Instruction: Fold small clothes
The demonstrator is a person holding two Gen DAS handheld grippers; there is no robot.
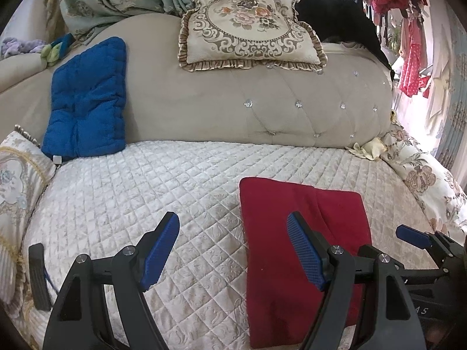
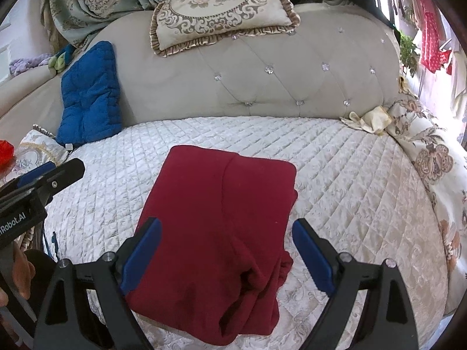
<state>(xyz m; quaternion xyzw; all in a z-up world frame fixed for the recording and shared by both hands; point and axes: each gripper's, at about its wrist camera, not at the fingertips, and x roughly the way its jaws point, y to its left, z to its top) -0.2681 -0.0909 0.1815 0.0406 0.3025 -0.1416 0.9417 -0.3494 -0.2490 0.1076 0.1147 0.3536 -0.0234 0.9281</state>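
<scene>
Left wrist view. The left gripper (image 1: 233, 250), black-framed with blue ribbed pads, is hovering with its fingers wide apart and gripping nothing. One blue pad is sitting over bare quilt, the other over the left part of the dark red knit garment (image 1: 303, 250), which is lying folded into a long rectangle on the cream quilted sofa cover (image 1: 140, 192). The garment is sitting right of centre here, apparently so both tools can reach it from the near edge. The right gripper (image 1: 414, 237) is showing at the far right edge beside the cloth; its state is not readable from this view. A blue quilted cushion (image 1: 86, 99) is leaning against the beige tufted sofa back (image 1: 262, 108), and a floral frilled pillow (image 1: 251, 26) is resting on top, both well apart from the work.

Right wrist view. The right gripper (image 2: 226, 259) is straddling the near part of the garment (image 2: 221, 221), fingers spread wide, not closed on it. The near right corner is bunching into loose creases while the far edge is lying flat and square. The left gripper (image 2: 43, 175) is showing at the left edge, clear of the cloth.

Judgement: the fold looks nearly complete; the open straddle suggests either a further fold or a tidy-up of the rumpled near corner.
</scene>
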